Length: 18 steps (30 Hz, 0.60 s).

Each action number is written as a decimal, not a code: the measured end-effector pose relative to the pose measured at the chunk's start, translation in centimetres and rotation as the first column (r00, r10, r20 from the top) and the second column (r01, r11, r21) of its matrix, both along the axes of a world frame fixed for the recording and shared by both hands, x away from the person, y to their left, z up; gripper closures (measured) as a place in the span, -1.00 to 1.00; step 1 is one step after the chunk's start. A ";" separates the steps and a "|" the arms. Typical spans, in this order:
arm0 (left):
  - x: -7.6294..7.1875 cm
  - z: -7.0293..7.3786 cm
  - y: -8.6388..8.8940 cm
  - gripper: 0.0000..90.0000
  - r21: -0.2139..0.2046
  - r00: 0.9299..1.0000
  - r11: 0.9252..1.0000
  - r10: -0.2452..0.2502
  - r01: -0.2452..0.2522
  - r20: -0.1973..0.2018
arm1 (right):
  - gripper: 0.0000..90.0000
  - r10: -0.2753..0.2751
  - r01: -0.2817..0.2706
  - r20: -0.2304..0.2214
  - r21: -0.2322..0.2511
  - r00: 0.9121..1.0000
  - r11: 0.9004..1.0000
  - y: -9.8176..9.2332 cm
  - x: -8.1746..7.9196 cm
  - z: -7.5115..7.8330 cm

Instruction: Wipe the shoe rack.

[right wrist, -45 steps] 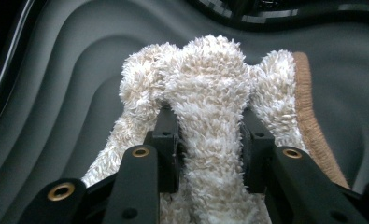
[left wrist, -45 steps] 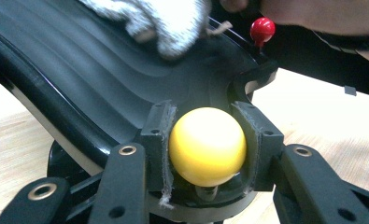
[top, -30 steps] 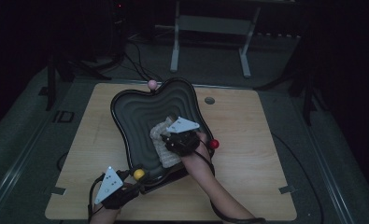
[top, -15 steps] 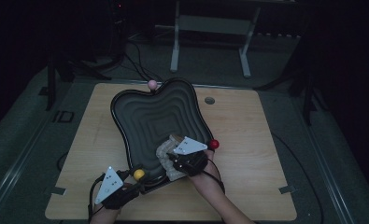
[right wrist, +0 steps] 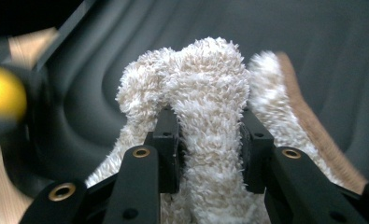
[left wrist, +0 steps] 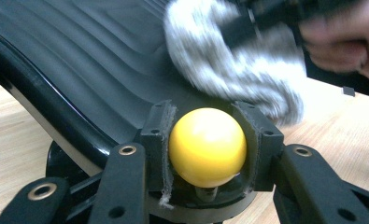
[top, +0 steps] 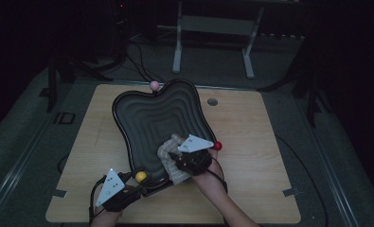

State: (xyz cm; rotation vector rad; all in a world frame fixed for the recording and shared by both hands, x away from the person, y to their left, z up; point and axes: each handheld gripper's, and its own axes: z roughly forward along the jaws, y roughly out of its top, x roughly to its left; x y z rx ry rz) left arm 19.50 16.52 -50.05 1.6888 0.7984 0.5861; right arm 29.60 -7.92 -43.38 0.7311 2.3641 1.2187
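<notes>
While I wipe: both hands are busy, one steadies, one scrubs.
left tongs (left wrist: 205,154): clenched on the yellow ball knob (left wrist: 207,145) at the near rim, so the tray can't slide on the worktop (top: 251,132).
right tongs (right wrist: 209,154): clenched on a bunched fluffy cream towel (right wrist: 210,107); a fold sticks out past the tips to rub with.
tray (top: 146,118): black, ridged, wavy-edged; lies on the worktop, pink ball knob (top: 154,85) at the far rim, red ball knob (top: 217,145) at the right rim.
towel place: on the tray's near right part, pressed on the ridges.
step: my guess, wiping the near corner.
</notes>
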 end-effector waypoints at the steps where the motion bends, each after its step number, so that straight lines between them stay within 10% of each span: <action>1: 0.0 0.0 0.0 0.31 0.000 1.000 1.000 -0.002 0.002 -0.002 | 0.47 -0.005 0.005 0.006 0.024 1.000 1.000 0.1 0.4 0.7; 10: 0.1 -0.1 0.2 0.32 -0.006 1.000 1.000 -0.018 0.018 0.001 | 0.46 -0.054 0.045 0.088 0.098 0.995 0.994 4.3 5.7 7.6; 18: 0.1 0.0 0.3 0.32 0.002 1.000 1.000 -0.021 0.021 -0.003 | 0.42 -0.137 0.140 0.099 -0.015 0.986 0.990 8.1 10.9 6.9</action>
